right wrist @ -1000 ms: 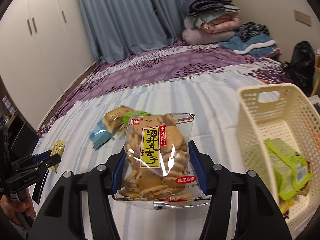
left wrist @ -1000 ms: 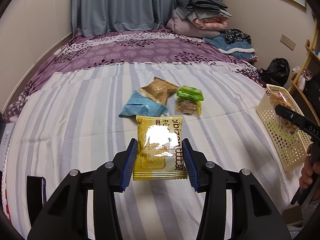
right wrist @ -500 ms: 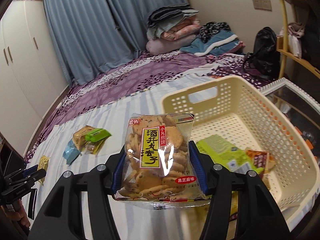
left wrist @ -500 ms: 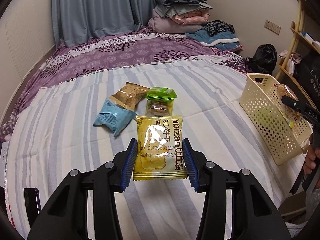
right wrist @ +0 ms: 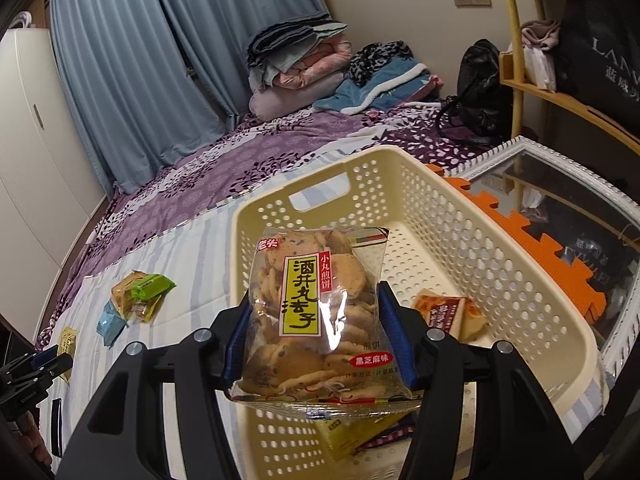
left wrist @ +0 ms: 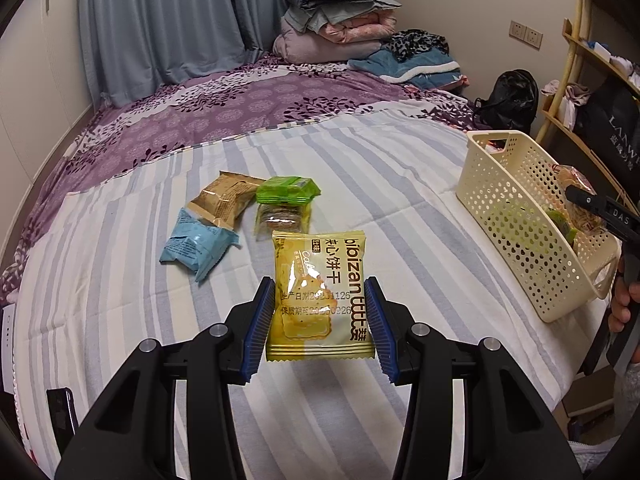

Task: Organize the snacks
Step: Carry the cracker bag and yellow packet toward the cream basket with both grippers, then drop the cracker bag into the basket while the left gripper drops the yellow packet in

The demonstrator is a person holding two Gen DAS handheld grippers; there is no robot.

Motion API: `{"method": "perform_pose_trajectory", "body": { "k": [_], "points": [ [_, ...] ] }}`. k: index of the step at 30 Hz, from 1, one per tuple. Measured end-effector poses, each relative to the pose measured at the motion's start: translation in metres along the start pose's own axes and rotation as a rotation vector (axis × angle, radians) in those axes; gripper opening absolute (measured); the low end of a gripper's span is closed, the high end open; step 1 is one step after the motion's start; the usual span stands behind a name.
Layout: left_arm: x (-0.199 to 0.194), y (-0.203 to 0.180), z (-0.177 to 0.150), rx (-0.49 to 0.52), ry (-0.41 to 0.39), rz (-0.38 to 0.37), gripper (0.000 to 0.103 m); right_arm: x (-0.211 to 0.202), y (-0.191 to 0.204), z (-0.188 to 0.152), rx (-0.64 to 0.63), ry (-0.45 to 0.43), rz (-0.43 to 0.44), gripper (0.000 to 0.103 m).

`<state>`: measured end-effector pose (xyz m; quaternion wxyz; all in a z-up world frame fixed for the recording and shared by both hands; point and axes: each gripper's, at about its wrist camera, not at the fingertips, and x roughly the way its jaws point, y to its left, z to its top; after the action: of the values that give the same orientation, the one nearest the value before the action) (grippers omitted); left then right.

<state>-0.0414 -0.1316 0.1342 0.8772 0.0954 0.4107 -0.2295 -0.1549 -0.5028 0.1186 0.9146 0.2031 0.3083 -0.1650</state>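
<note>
My left gripper [left wrist: 320, 322] is shut on a yellow biscuit packet [left wrist: 318, 300], held above the striped bedspread. Beyond it lie a blue packet [left wrist: 196, 246], a brown packet [left wrist: 224, 200] and a green-topped packet [left wrist: 286, 204]. My right gripper [right wrist: 316, 344] is shut on a clear bag of round crackers [right wrist: 316, 316], held over the near end of the cream basket [right wrist: 500, 264]. Inside the basket lie a red-and-white packet [right wrist: 448, 312] and a yellow packet [right wrist: 356, 428]. In the left wrist view the basket [left wrist: 516, 224] stands at the right with the right gripper above it.
The basket sits at the bed's right edge, beside a glass-topped table [right wrist: 560, 208] and an orange foam mat [right wrist: 532, 232]. Folded bedding [left wrist: 340, 28] is piled at the far end. A dark phone [left wrist: 60, 412] lies at the near left. Wooden shelves [left wrist: 592, 52] stand at the right.
The right gripper has carried the cracker bag from beside the basket to over its inside. The left gripper has swung right with the yellow packet, bringing the basket more into its view.
</note>
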Motion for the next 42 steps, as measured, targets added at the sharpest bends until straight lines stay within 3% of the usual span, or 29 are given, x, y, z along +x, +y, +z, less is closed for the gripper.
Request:
{"method": "perform_pose_trajectory", "body": {
  "k": [5, 10, 22, 29, 42],
  "points": [
    [0.002, -0.014, 0.004, 0.023, 0.002, -0.011, 0.047, 0.000, -0.016, -0.001, 0.030, 0.006, -0.024, 0.059],
    [0.003, -0.027, 0.008, 0.047, 0.005, -0.025, 0.047, -0.002, -0.031, 0.000, 0.064, -0.001, -0.049, 0.073],
    [0.008, -0.072, 0.026, 0.126, -0.005, -0.077, 0.047, -0.012, -0.047, -0.005, 0.051, -0.018, -0.069, 0.073],
    [0.013, -0.116, 0.043, 0.189, -0.018, -0.152, 0.047, -0.027, -0.055, -0.007, 0.003, -0.036, -0.112, 0.073],
    [0.022, -0.215, 0.072, 0.303, -0.023, -0.356, 0.047, -0.032, -0.052, -0.010, -0.079, -0.044, -0.150, 0.074]
  ]
}}
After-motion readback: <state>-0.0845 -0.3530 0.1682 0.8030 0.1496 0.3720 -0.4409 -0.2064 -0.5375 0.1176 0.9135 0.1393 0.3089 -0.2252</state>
